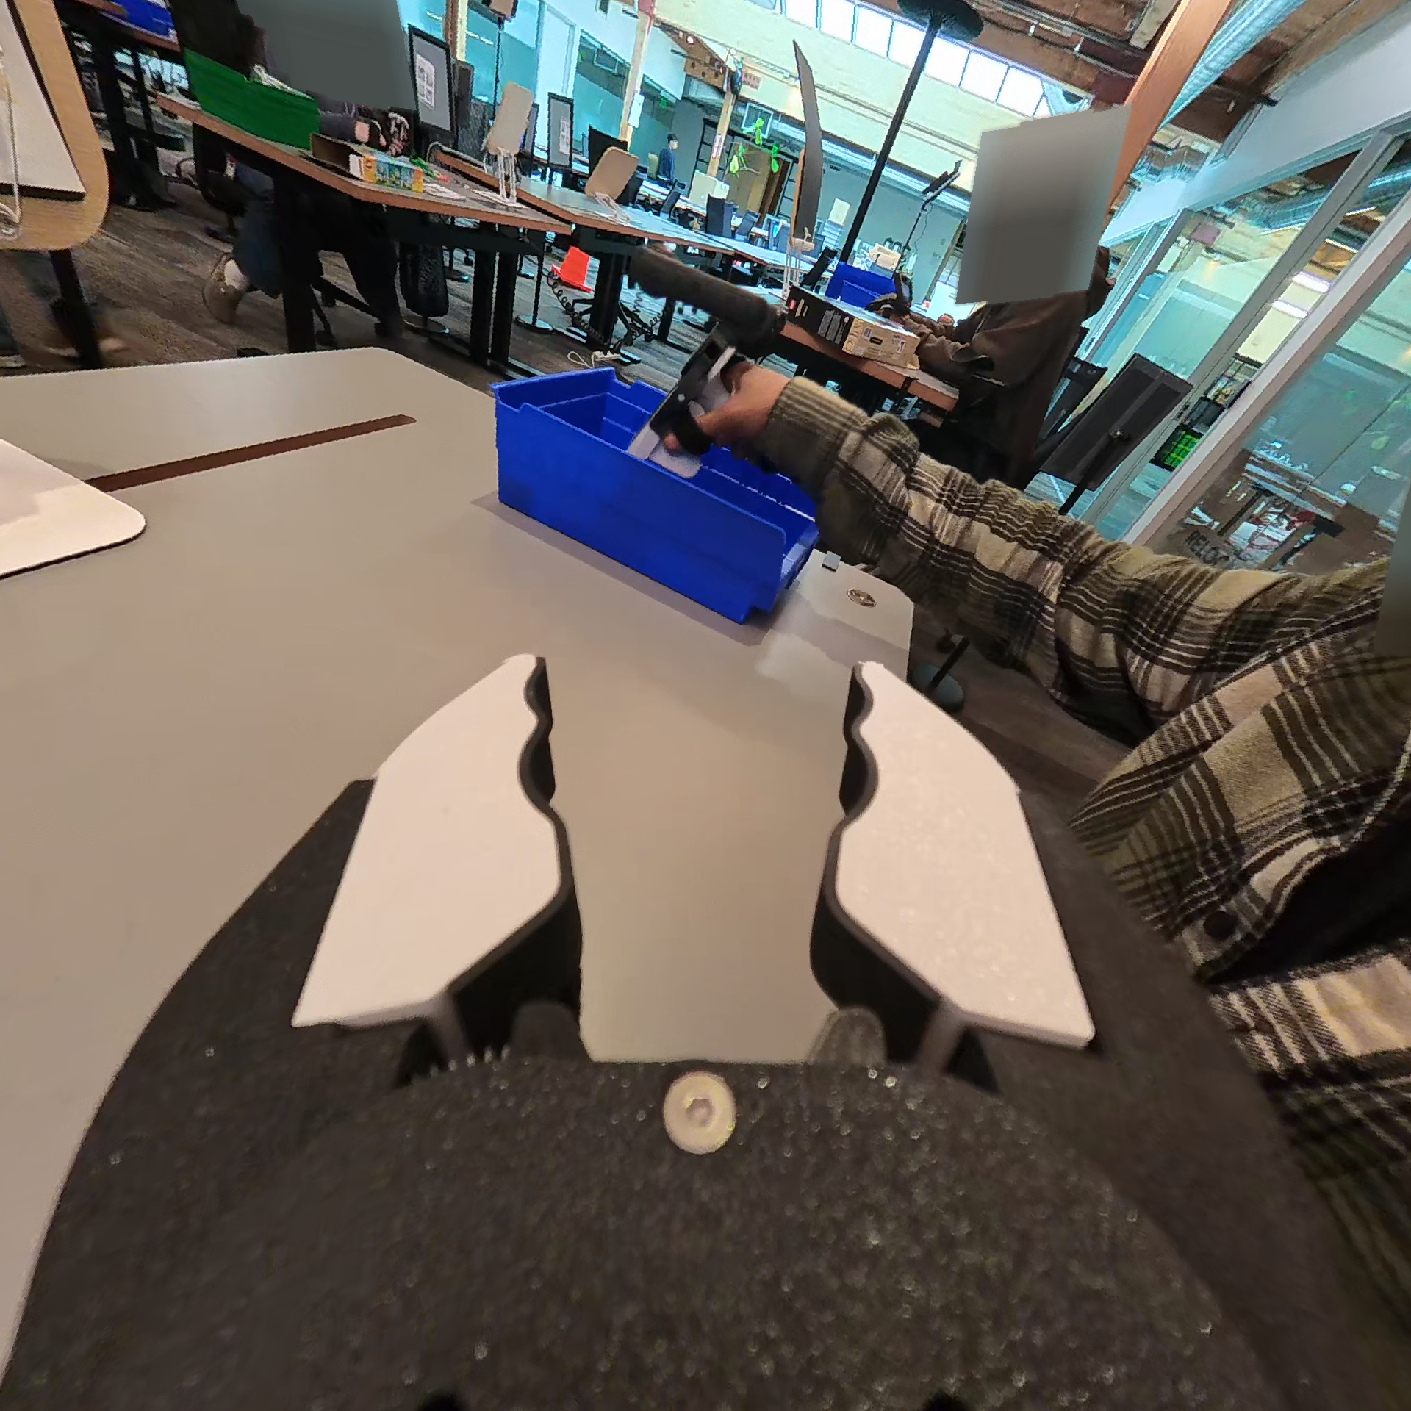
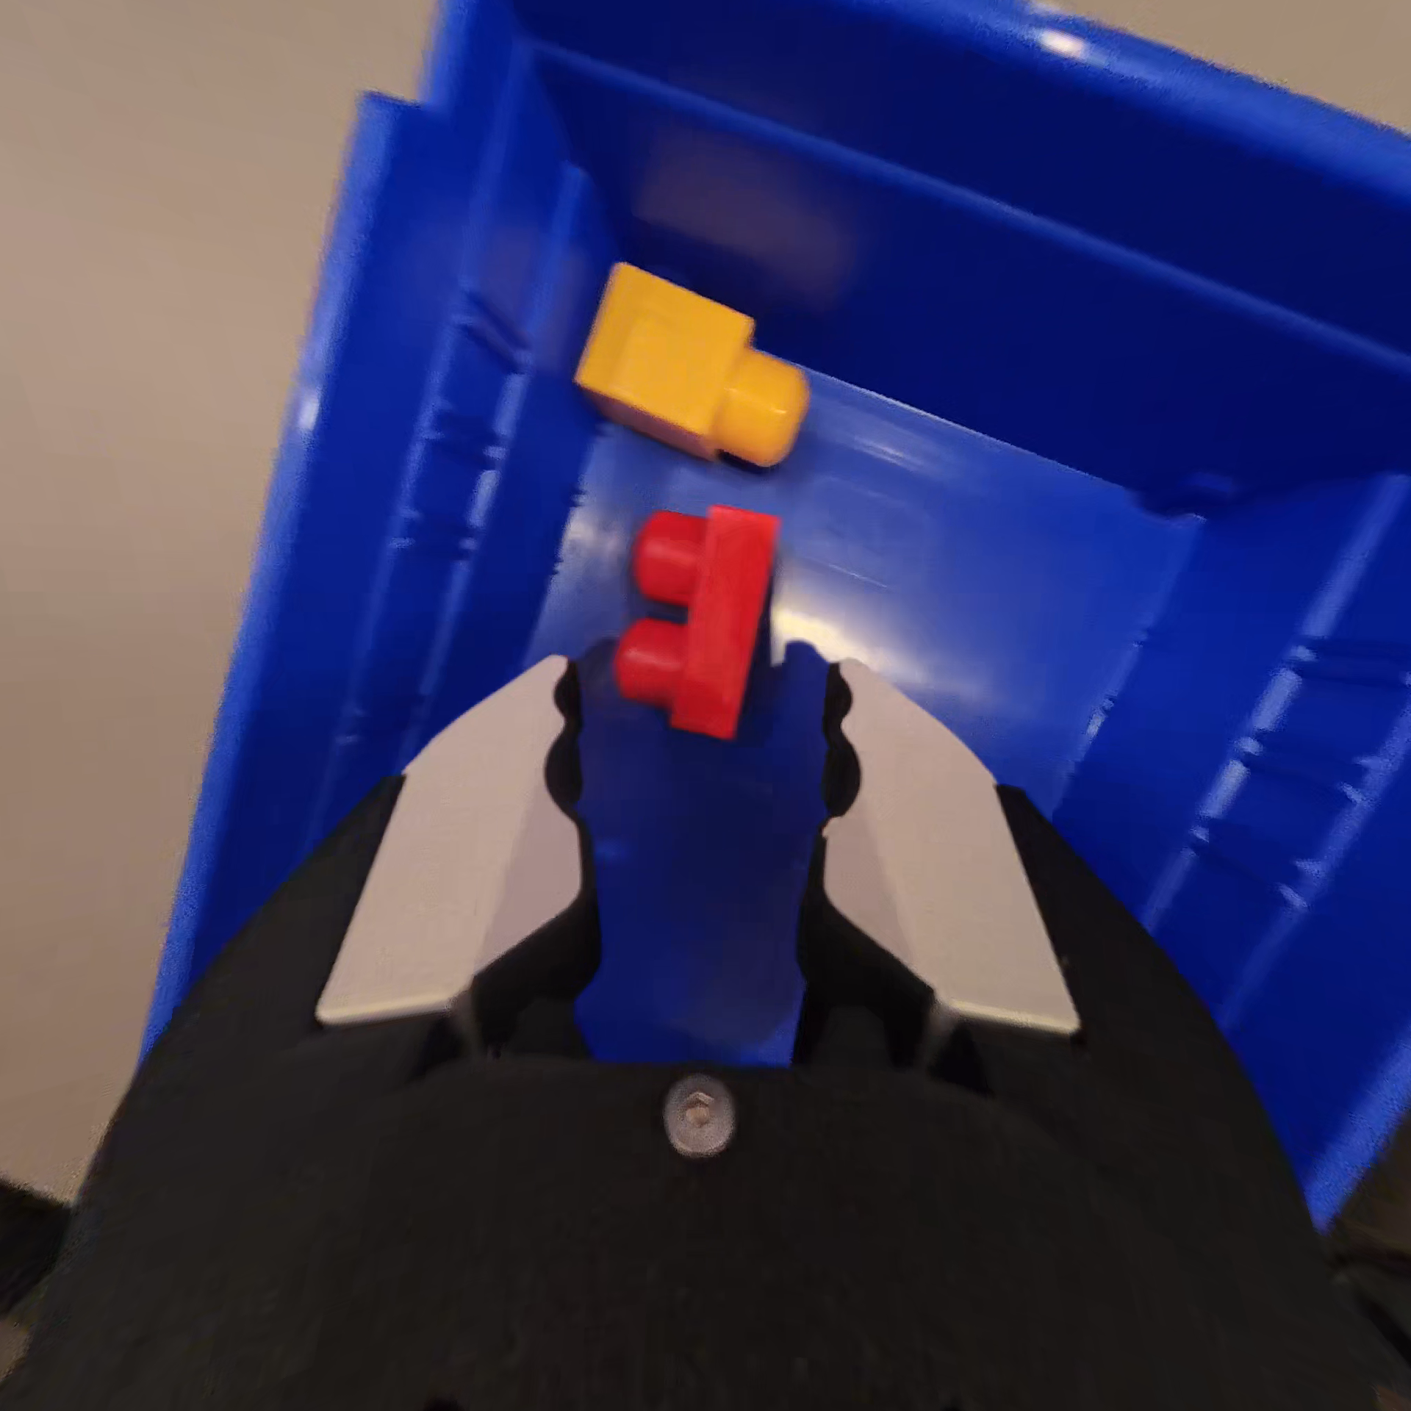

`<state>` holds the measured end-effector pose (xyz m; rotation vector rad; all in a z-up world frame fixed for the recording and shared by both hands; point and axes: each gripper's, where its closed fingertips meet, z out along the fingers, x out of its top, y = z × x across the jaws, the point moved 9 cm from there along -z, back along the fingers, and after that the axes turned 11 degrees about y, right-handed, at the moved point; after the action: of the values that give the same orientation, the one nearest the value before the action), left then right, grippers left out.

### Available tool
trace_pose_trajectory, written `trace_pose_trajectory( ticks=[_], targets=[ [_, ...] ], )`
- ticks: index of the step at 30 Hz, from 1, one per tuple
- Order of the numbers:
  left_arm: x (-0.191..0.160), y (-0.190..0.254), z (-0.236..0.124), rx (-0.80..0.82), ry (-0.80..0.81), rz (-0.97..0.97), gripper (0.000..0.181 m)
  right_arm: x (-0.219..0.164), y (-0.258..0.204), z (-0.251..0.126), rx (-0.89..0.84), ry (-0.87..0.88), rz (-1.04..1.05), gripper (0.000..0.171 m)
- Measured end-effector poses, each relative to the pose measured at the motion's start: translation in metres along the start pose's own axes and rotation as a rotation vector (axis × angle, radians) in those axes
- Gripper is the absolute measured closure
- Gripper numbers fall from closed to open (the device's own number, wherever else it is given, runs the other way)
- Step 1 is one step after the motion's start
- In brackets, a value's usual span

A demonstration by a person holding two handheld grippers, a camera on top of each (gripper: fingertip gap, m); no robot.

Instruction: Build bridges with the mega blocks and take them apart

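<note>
A grey tabletop (image 1: pixel 267 611) stretches ahead of the gripper, a white mat (image 1: pixel 53 511) off to its left, desks (image 1: pixel 458 198) and seated people (image 1: pixel 1008 351) beyond.

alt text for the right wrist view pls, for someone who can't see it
The open right gripper reaches down into a blue bin, its fingertips just short of a red two-stud block lying on its side. A yellow one-stud block lies farther in; the image is slightly blurred.

red block (image 2: pixel 706 622), yellow block (image 2: pixel 687 366) in bin (image 2: pixel 992 229)
</note>
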<state>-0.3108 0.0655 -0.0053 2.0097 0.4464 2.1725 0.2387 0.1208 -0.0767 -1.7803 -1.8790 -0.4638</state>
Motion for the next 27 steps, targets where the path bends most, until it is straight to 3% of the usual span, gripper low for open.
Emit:
trace_pose_trajectory(
  ticks=[5,13,16,18,23,27],
  targets=[
    [0.000,0.004,0.005,-0.016,-0.016,0.012,0.107,0.000,-0.007,0.012,0.012,-0.086,-0.066,0.098],
    [-0.008,-0.002,-0.006,0.008,-0.008,-0.027,0.108,-0.007,-0.004,0.029,0.017,-0.158,-0.021,0.096],
    [-0.009,-0.004,-0.007,0.002,-0.007,-0.033,0.108,-0.011,-0.003,0.041,0.044,-0.201,0.026,0.104],
    [-0.010,-0.004,-0.008,0.004,-0.017,-0.022,0.108,-0.011,0.001,0.044,0.046,-0.203,0.036,0.125],
    [-0.008,-0.011,-0.011,0.012,-0.001,-0.038,0.109,-0.011,0.005,0.030,0.062,-0.223,-0.004,0.126],
    [0.000,-0.025,0.003,-0.020,0.009,-0.102,0.110,0.010,-0.007,-0.021,0.033,-0.165,-0.141,0.131]
  ],
)
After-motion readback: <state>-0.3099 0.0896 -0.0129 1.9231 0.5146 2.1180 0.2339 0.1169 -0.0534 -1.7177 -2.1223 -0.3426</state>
